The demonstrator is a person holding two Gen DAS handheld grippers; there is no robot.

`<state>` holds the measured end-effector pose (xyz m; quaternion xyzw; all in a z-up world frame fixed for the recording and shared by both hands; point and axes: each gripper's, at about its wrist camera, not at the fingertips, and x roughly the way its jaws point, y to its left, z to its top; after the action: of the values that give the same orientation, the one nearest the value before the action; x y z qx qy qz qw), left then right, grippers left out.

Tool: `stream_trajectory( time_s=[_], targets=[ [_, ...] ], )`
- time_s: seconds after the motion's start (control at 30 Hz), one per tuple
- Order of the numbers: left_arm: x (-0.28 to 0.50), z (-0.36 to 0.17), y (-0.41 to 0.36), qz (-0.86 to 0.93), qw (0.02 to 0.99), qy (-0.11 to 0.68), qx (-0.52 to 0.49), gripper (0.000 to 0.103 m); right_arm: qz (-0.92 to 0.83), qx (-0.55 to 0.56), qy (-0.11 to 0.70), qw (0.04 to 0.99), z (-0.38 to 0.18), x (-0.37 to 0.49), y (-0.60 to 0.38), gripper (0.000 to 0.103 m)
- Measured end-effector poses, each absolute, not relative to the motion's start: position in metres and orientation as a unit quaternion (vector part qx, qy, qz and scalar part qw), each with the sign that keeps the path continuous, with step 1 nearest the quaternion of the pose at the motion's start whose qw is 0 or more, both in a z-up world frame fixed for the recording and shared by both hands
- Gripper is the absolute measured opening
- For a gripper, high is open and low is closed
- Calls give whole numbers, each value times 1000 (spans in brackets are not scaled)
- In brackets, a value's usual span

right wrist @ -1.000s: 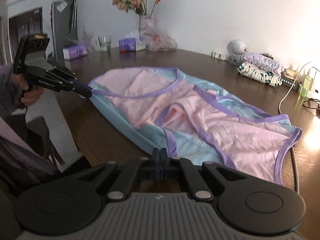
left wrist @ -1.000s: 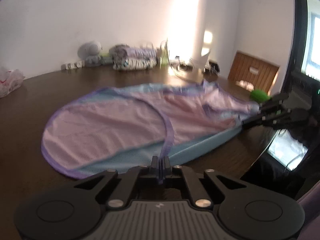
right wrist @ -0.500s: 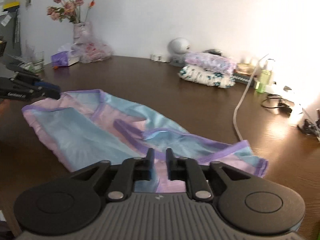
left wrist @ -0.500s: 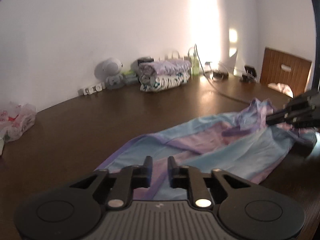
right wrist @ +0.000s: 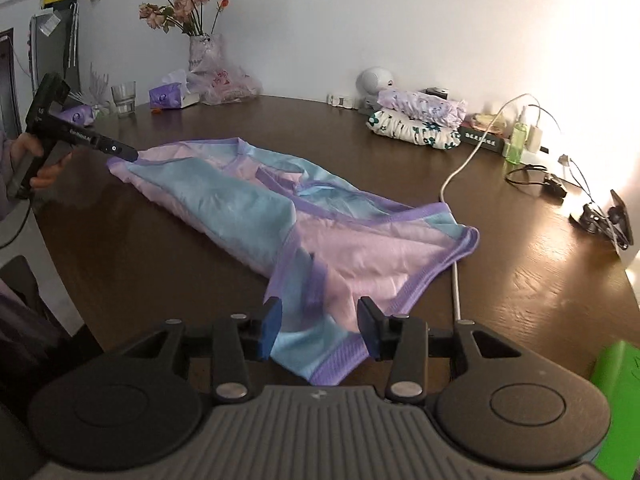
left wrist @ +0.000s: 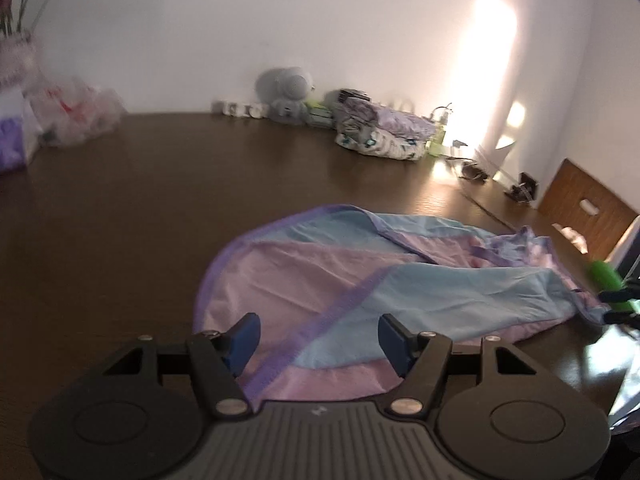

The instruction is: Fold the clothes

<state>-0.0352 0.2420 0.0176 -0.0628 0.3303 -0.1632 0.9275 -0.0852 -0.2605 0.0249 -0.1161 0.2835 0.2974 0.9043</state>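
Since a second ago my garment (right wrist: 280,216) went from spread to folded lengthwise on desk (right wrist: 520,280) | left hand-held gripper (left wrist: 318,338), right hand-held gripper (right wrist: 318,326): tilted downward, jaws just opening, cloth lying unpinched between

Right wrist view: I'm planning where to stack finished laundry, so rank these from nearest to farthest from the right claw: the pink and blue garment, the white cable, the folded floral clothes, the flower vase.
1. pink and blue garment, directly ahead
2. white cable, to the right
3. folded floral clothes, far right by the wall
4. flower vase, far left corner
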Motion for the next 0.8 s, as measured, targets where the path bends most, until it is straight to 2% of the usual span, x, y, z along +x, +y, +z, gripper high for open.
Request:
stream_trajectory(
  time_s=[0.03, 0.1, 0.17, 0.23, 0.3, 0.37, 0.43, 0.47, 0.5, 0.63, 0.73, 0.8],
  targets=[
    [-36, 16, 244, -160, 927, 333, -68, 58, 297, -118, 281, 905, 25, -88, -261, 42],
    [-41, 14, 250, -150, 926, 339, -75, 30, 302, -122, 275, 905, 25, -96, -263, 42],
    [-48, 12, 252, -136, 928, 336, -80, 16, 311, -131, 274, 901, 23, -98, -263, 42],
    [-55, 10, 254, -124, 931, 331, -86, 14, 319, -138, 272, 897, 22, -101, -260, 42],
    [-59, 7, 254, -120, 933, 326, -91, 6, 325, -141, 273, 894, 20, -100, -258, 42],
    [-63, 6, 253, -114, 937, 317, -88, 3, 329, -149, 273, 892, 16, -99, -253, 42],
    [-66, 7, 253, -113, 939, 313, -86, 2, 332, -156, 273, 889, 13, -98, -249, 32],
    [-67, 8, 252, -112, 940, 311, -83, 2, 329, -156, 278, 889, 12, -96, -249, 8],
    [-69, 8, 252, -110, 941, 310, -81, 2, 320, -154, 282, 891, 12, -93, -250, 6],
    [-72, 7, 258, -96, 942, 310, -88, 2, 317, -76, 246, 913, 38, -81, -271, 4],
    [-73, 5, 262, -89, 942, 310, -92, 2, 263, -89, 229, 933, 45, -62, -271, 4],
    [-74, 6, 259, -86, 943, 309, -86, 2, 166, -134, 218, 952, 37, -46, -260, 8]
  ],
)
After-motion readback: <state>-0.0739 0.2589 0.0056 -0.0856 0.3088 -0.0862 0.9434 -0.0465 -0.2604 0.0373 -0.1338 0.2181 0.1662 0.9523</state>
